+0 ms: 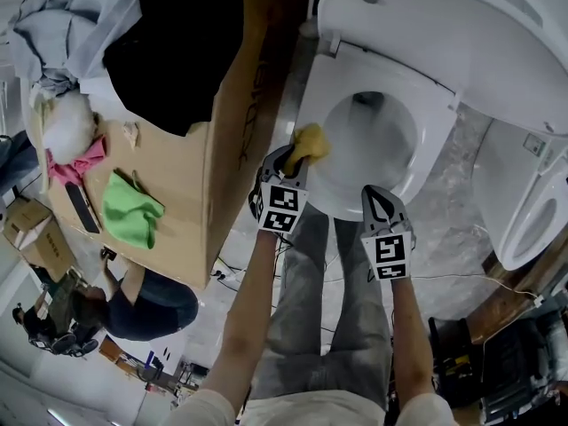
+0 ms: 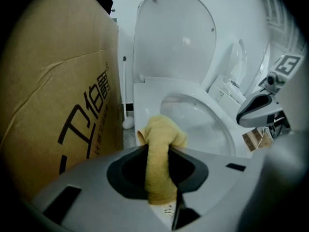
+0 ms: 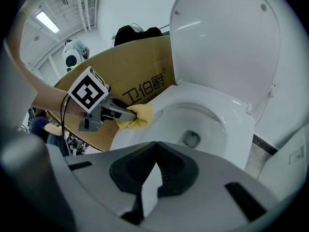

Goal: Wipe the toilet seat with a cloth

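Note:
A white toilet with its lid (image 1: 461,25) raised stands ahead; its seat (image 1: 330,105) rings the bowl. My left gripper (image 1: 297,162) is shut on a yellow cloth (image 1: 311,140) at the seat's near left edge. The cloth (image 2: 161,151) runs between the jaws in the left gripper view, and its bunched end lies by the seat (image 2: 145,100). My right gripper (image 1: 380,204) hovers at the seat's front rim, jaws shut with nothing between them. In the right gripper view the left gripper (image 3: 123,114) presses the cloth (image 3: 137,116) against the seat (image 3: 227,112).
A large cardboard box (image 1: 191,185) stands close on the toilet's left, with a green cloth (image 1: 129,209) and a pink cloth (image 1: 75,165) on top. A second toilet (image 1: 532,211) sits at the right. Cables and tools (image 1: 497,362) lie on the floor.

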The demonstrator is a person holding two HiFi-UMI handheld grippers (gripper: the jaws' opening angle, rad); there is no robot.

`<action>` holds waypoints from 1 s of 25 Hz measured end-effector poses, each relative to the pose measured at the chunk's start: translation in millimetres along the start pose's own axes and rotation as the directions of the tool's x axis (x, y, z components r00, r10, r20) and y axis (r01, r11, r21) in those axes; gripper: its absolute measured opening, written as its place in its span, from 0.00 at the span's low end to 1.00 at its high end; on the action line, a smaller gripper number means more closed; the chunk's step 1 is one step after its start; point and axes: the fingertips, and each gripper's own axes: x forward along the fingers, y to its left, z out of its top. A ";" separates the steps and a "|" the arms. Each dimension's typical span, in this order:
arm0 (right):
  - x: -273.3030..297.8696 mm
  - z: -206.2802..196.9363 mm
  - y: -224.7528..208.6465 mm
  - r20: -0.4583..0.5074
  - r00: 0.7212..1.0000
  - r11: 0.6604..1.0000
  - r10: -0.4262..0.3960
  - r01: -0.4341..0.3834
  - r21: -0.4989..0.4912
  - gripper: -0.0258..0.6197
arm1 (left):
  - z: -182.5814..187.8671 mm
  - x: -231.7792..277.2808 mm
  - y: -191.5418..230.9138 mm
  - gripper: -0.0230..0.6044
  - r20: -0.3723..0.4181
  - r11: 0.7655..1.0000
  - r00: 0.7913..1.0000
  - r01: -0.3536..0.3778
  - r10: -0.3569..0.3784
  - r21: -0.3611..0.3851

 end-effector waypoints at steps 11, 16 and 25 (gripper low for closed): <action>6.5 14.9 -14.0 0.014 1.000 1.000 -0.002 0.002 0.009 0.05 | 41.5 17.7 16.7 0.21 0.050 1.000 0.999 -0.018 0.019 -0.011; 12.9 26.2 -14.9 0.028 1.000 1.000 0.006 -0.006 0.004 0.05 | 52.9 25.8 19.3 0.21 0.036 1.000 0.999 -0.021 0.022 -0.010; 22.3 57.5 -24.7 0.068 0.998 1.000 0.013 -0.013 0.006 0.05 | 79.9 39.5 22.0 0.21 0.049 1.000 0.999 -0.025 0.024 0.013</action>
